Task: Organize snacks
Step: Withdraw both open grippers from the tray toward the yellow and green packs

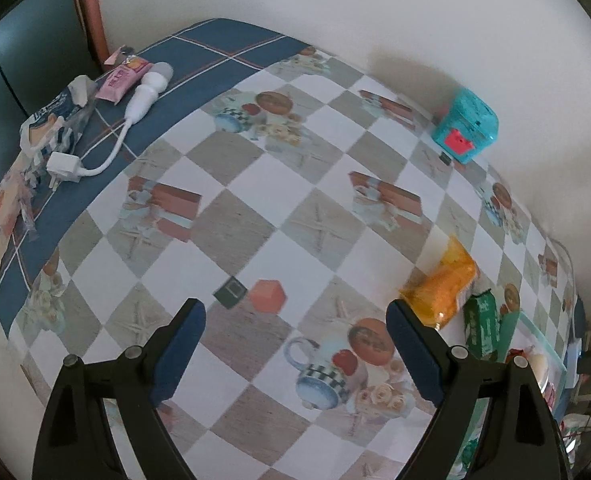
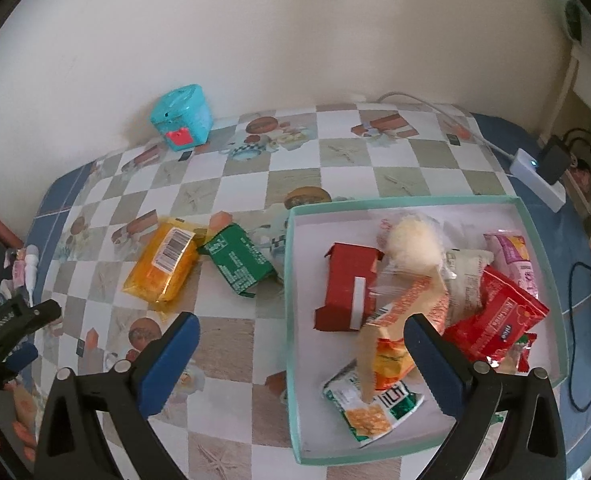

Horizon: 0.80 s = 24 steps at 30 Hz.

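A yellow-orange snack packet and a green packet lie on the checked tablecloth, left of a shallow teal-rimmed box. In the box lie several snacks, among them a red carton and a red bag. My right gripper hangs open above the box's left rim, nothing between its fingers. My left gripper is open over bare cloth, with the yellow-orange packet and the green packet to its right. The left gripper's black arm shows at the right wrist view's left edge.
A teal toy box stands by the wall at the back. A white charger with cable, a pink tube and a wrapper lie at the table's far left. A white power strip and cables sit at the right.
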{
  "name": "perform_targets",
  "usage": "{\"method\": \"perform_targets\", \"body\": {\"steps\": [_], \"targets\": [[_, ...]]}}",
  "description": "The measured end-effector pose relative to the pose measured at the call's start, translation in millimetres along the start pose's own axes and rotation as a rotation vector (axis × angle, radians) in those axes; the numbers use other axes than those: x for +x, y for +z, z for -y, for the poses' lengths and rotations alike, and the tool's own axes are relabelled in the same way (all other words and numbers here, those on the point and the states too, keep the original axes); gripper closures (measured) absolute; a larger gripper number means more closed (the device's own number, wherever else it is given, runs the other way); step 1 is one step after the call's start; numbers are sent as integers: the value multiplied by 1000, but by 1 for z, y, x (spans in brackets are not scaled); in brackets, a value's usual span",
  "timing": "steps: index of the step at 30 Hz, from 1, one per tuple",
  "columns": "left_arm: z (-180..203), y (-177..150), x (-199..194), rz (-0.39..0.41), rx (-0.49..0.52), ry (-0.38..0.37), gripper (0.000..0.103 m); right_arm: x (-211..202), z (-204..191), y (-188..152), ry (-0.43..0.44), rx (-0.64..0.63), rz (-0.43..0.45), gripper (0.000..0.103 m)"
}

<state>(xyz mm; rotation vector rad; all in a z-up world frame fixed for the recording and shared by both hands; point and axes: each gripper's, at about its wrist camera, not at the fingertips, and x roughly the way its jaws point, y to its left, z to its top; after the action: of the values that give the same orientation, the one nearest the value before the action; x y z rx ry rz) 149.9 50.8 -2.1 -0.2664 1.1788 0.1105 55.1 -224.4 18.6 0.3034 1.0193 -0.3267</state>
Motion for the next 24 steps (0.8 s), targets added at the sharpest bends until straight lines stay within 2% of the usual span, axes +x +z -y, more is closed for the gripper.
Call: {"method": "perform_targets", "body": {"steps": [11,19,24], "targets": [[-15,15,9,-8,-32,-21,11,14,-33,6,9,-67,-9,0],[2,30,18,3,-2,-75,11,25,-47,22,61,-97,19,0],[30,33,29,-1,71,-134,11,38,-50,33,80,-111,34,0]]}}
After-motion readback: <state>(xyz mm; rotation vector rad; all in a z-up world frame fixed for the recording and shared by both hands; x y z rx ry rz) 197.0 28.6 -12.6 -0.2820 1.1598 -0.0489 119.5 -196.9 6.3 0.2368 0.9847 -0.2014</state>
